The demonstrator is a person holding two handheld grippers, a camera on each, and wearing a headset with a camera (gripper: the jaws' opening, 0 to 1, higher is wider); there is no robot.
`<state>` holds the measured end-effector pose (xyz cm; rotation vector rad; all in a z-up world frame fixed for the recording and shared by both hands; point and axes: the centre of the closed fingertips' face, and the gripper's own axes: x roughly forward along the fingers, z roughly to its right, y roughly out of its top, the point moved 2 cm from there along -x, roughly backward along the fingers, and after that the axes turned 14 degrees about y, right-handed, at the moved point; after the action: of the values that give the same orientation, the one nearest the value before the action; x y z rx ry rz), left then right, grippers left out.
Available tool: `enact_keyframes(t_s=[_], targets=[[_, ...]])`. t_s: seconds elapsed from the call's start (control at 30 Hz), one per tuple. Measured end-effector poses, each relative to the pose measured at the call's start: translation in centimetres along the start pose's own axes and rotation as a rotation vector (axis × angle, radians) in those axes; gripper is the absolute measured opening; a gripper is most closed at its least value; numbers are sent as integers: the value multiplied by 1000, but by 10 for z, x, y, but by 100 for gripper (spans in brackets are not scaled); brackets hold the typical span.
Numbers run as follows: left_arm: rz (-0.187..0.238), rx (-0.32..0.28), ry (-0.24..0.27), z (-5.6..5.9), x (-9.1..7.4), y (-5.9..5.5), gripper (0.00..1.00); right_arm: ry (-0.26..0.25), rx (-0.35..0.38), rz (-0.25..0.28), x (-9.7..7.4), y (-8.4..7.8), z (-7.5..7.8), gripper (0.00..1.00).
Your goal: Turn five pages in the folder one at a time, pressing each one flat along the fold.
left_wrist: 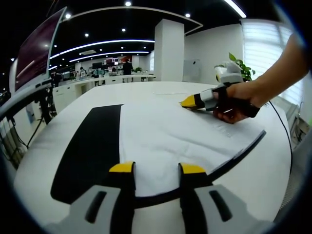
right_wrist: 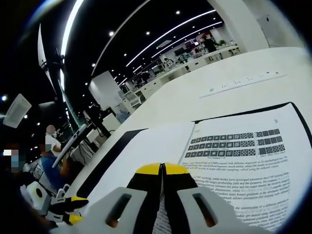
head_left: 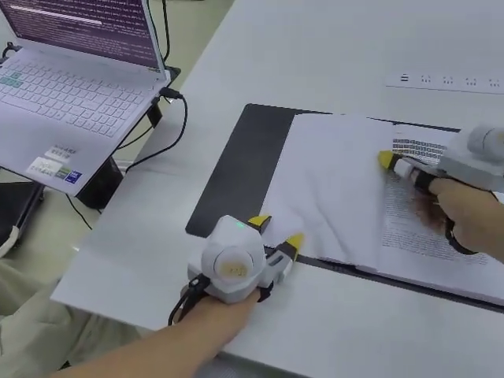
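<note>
Pressing step, seemingly — right gripper point(head_left: 388, 161), jaws closed and empty, at fold point(head_left: 381, 216) of open black folder point(head_left: 236, 169); left gripper point(head_left: 277, 231), jaws apart, at six o'clock edge of turned white page point(head_left: 331, 189). Likely next: stroke along fold.

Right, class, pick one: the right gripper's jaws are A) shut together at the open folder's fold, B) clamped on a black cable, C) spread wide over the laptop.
A: in the right gripper view the right gripper's yellow tips meet with no gap, at the fold of the folder, beside the printed page.
</note>
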<state>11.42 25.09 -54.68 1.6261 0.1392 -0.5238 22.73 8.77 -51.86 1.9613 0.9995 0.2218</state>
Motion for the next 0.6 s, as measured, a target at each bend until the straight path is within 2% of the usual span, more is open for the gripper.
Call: enact_keyframes(t_s=[0.6], targets=[[4, -6, 1, 0, 0, 0, 34, 33, 28, -31, -27, -30, -19, 0]])
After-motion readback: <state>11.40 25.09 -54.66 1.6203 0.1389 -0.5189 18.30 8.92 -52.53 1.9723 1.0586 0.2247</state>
